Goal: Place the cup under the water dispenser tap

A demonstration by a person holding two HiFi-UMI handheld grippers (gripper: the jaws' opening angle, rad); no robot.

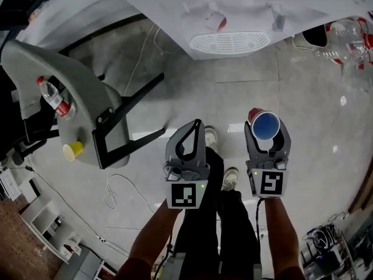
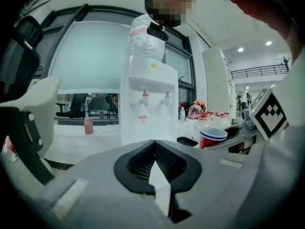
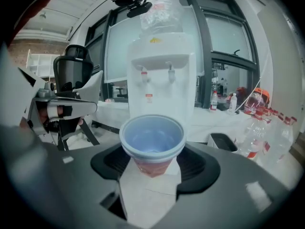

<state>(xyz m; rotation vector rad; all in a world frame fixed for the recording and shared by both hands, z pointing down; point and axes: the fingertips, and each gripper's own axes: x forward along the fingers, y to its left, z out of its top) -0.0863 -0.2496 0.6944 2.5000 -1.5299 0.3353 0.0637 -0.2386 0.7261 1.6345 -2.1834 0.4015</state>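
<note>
A red cup [image 1: 265, 125] with a blue inside and a white rim sits upright between the fingers of my right gripper [image 1: 265, 130], which is shut on it. In the right gripper view the cup [image 3: 152, 140] fills the middle, and the white water dispenser [image 3: 162, 80] stands straight ahead with its red tap [image 3: 144, 74] and grey tap [image 3: 170, 73] above cup level. From the head view the dispenser's drip grille [image 1: 230, 41] lies ahead of both grippers. My left gripper [image 1: 197, 123] is beside the right one, shut with nothing in it, its tips [image 2: 155, 142] meeting.
A grey chair [image 1: 64, 92] at the left carries a plastic bottle [image 1: 55, 101] and a yellow cup [image 1: 73, 150]. Several empty bottles [image 1: 344, 45] lie right of the dispenser, near a black bin [image 3: 224, 141]. A white cable [image 1: 116, 191] runs over the floor.
</note>
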